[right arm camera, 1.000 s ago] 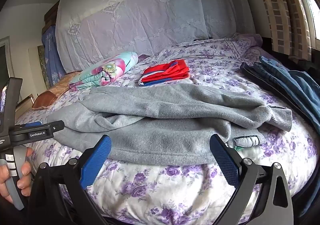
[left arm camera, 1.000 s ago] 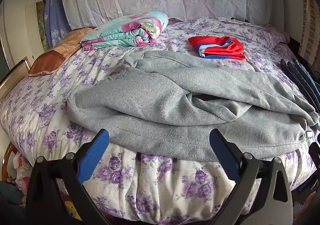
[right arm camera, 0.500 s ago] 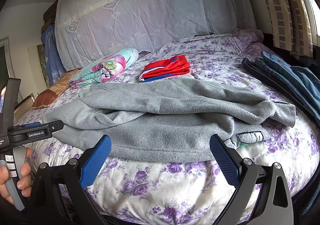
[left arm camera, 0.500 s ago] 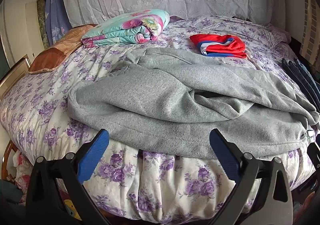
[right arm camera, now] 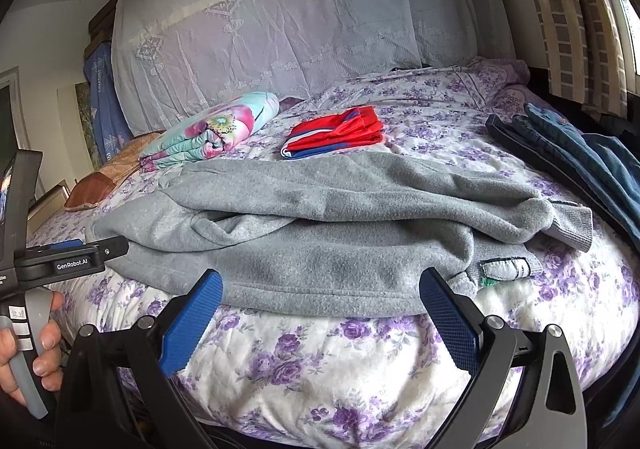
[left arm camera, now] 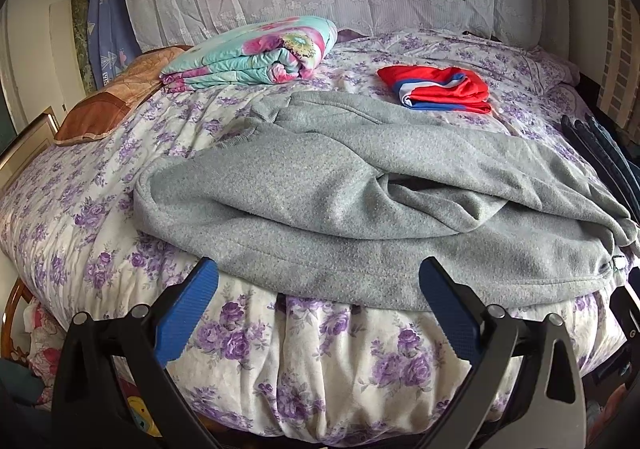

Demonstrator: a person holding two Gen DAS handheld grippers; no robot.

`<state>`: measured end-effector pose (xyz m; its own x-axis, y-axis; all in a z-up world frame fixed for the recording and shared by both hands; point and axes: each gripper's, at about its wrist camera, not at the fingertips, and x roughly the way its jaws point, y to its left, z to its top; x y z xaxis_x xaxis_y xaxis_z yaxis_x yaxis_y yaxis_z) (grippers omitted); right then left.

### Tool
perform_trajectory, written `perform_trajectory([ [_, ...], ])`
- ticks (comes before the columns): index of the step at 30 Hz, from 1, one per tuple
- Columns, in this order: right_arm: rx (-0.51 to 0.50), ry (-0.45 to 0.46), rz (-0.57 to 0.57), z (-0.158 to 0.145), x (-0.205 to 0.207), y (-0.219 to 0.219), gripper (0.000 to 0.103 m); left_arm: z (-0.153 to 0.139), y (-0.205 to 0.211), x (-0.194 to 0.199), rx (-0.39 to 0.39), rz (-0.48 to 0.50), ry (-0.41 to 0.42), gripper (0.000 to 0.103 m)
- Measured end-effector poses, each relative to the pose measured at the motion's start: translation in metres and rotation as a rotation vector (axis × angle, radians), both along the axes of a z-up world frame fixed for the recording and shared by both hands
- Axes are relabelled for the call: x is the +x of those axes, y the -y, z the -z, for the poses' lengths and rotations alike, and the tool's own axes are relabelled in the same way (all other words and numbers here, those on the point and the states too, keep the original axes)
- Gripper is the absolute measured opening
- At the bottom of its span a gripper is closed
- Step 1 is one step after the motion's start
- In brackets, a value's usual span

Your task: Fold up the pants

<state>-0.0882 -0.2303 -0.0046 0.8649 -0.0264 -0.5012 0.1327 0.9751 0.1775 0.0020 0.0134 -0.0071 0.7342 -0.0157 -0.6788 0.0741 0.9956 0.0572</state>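
Grey pants (left arm camera: 360, 201) are lying along the near edge of the bed (left arm camera: 320, 361), one leg doubled loosely over the other, cuffs at 3 o'clock, further folds seemingly pending, while the left gripper (left arm camera: 318, 289) and right gripper (right arm camera: 320, 289) are hovering wide apart, holding nothing.

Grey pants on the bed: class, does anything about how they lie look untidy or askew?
Yes. The grey pants lie bunched across the bed: one leg is thrown loosely over the other with rumpled folds, and the cuffs at the right end do not line up. Their near edge hangs slightly over the mattress edge.
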Motion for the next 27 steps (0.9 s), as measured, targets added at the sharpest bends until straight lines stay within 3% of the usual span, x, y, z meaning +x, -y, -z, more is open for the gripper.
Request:
perform_trajectory([
  [27,-0.021,0.019,0.008,-0.0032,-0.0028,0.0034,0.099,0.0028,-0.0015,-0.0034,0.009,-0.006,0.003,0.098],
])
